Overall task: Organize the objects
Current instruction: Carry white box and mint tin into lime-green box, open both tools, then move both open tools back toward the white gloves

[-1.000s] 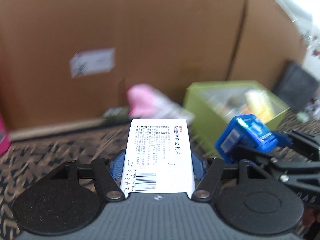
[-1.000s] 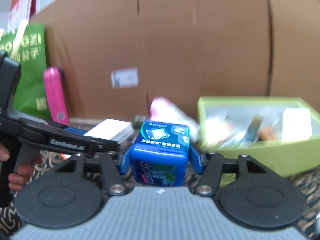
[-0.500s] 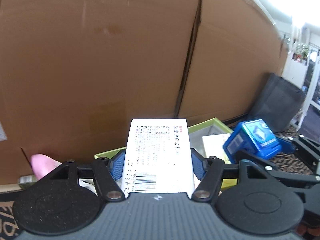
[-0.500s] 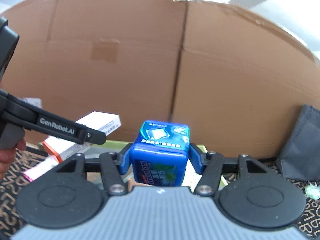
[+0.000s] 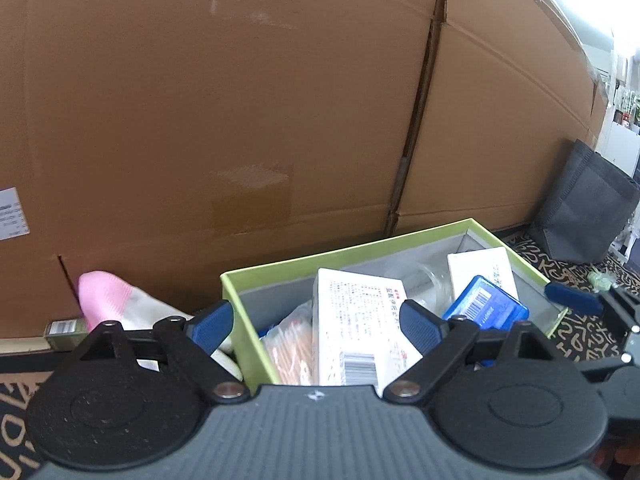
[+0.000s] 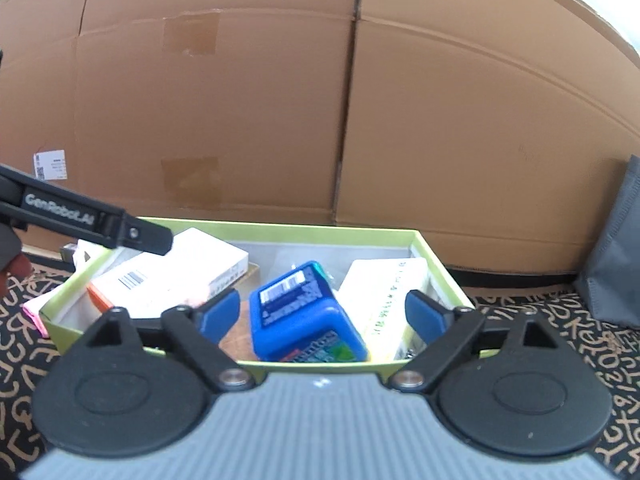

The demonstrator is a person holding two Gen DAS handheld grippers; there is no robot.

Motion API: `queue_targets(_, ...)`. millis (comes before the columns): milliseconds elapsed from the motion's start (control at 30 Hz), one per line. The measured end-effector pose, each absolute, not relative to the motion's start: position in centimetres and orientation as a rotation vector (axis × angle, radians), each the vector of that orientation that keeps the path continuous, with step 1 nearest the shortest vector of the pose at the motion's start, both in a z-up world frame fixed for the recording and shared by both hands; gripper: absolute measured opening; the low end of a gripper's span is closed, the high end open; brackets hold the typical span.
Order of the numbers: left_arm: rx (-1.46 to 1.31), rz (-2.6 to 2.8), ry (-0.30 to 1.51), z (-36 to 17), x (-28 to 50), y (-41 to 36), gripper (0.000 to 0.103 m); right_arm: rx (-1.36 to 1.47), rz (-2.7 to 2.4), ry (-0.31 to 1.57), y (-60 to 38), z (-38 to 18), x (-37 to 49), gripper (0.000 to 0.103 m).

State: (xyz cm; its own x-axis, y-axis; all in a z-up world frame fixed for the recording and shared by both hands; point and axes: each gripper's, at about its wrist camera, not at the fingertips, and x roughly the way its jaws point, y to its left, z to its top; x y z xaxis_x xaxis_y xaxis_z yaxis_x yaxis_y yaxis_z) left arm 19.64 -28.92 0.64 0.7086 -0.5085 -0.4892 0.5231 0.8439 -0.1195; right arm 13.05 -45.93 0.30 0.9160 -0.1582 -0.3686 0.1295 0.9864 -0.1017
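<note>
A: Big cardboard boxes (image 6: 280,112) wall off the back, and a black cloth with tan squiggles (image 6: 560,340) covers the table. The green box (image 6: 280,364) sits right against the cardboard, already fairly full.

B: And the two hand-held grippers?

A: Both have just been opening, and both now stand wide with nothing pressed between the pads. The left hand-held gripper (image 5: 316,326) has let go of the white medicine box (image 5: 352,332), which lies tilted in the green box on top of a clear bag of orange sticks (image 5: 290,346). The right hand-held gripper (image 6: 322,316) has let go of the blue mint tub (image 6: 304,312), which lies on its side in the middle of the green box, beside a second white box (image 6: 392,292).

B: So what could go wrong?

A: The medicine box rests on a soft bag, so I'd judge it could slide or tip further. The right-hand pad of the left gripper sits close to it; pulling back crookedly might drag it up over the rim. Same on the right: the tub is round-edged and leaning, so a brush from a pad could roll it.

B: Anything outside?

A: A pink and white sock (image 5: 116,304) lies just left of the green box, not yet put away, I think
</note>
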Motion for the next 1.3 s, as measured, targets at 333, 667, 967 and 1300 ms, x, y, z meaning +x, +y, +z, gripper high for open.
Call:
queue_targets(333, 0.021, -0.476, 0.528, 0.8, 12.3, -17.6, 0.093, 0.032, -0.137, 0.305, -43.0, 3.3, 5.8, 0.103)
queue_targets(667, -0.003, -0.303, 0.587, -3.4, 9.4, -6.6, 0.094, 0.03, 0.225, 0.458, -30.8, -0.9, 6.4, 0.103)
queue_targets(967, -0.07, -0.268, 0.607, -4.0, 10.6, -2.6, 0.094, -0.094, 0.286, 0.521, -24.2, -1.1, 7.2, 0.096)
queue_targets(1300, -0.069, -0.276, 0.606, -3.4, 13.6, -1.9, 0.094, -0.154, 0.149, 0.605, -21.8, -3.0, 15.4, 0.08)
